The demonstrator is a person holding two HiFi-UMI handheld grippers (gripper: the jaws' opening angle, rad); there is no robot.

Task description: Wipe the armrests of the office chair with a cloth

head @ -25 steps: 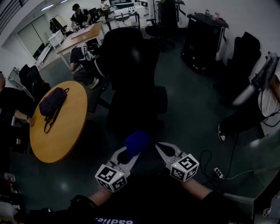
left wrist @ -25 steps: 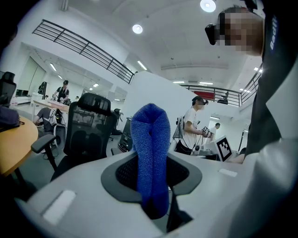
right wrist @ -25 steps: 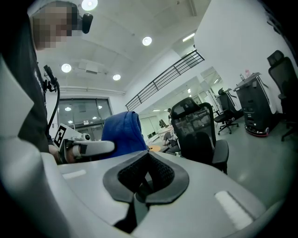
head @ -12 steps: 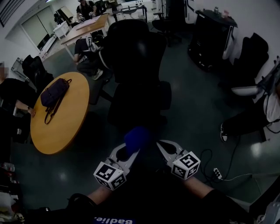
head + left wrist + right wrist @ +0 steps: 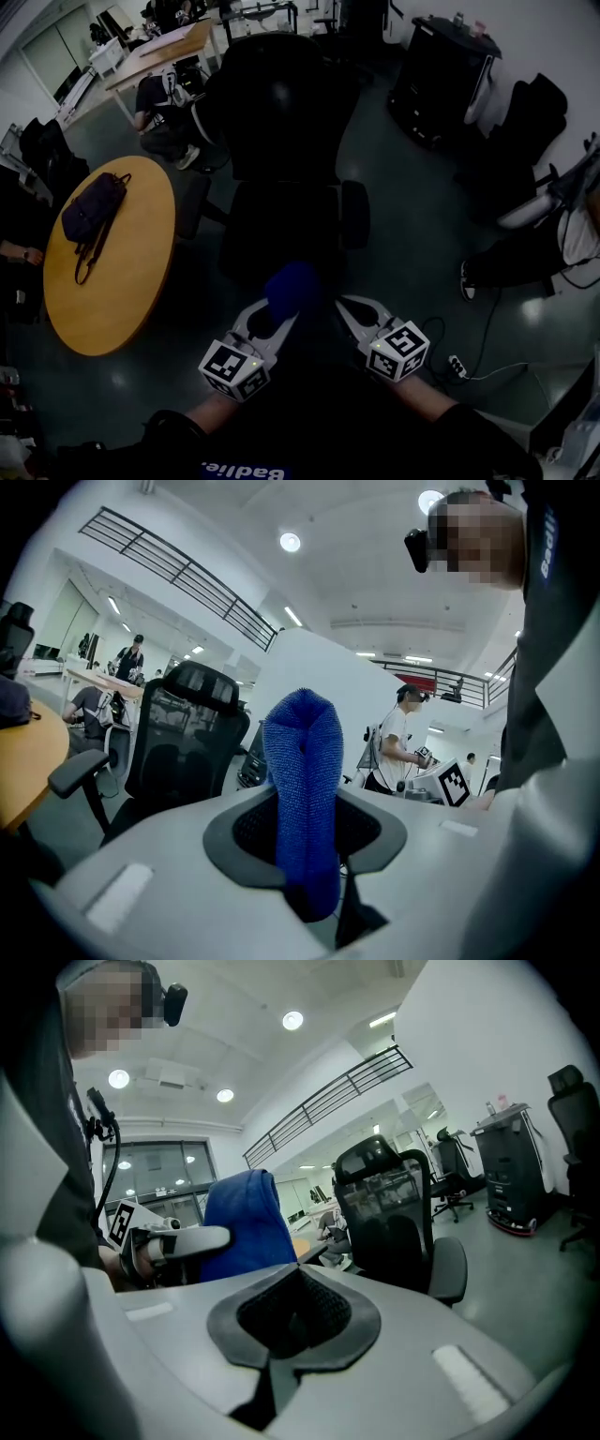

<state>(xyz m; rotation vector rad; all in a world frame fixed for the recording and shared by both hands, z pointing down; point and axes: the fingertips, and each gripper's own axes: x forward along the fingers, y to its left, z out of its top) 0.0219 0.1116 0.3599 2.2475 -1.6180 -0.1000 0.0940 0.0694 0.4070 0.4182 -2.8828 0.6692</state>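
The left gripper (image 5: 274, 321) is clamping a blue cloth (image 5: 292, 289) between its jaws. The cloth is a nubbly, knit-looking fabric folded into a thick loop with a rounded top (image 5: 302, 789). Its long axis is running straight out along the jaws, pointing toward twelve o'clock from the person, where the office chair (image 5: 281, 122) is standing well apart from both grippers. The chair is showing a tall black back with a see-through mesh weave, a headrest and a dark seat. Its two armrests are sticking out as rounded oblong pads, one at about one o'clock (image 5: 354, 214) and one at about eleven o'clock (image 5: 191, 206). In this dim light they are looking like smooth padded plastic, though that is hard to confirm. The right gripper (image 5: 343, 307) is hovering just beside the left one, at its three o'clock, with its grey jaws and ribbed black pads pressed together on nothing (image 5: 281, 1335). The cloth is not touching the chair. Off at nine to ten o'clock, a round table (image 5: 122, 291) with a smooth wooden top is carrying a dark soft bag (image 5: 89, 211) with a trailing strap.
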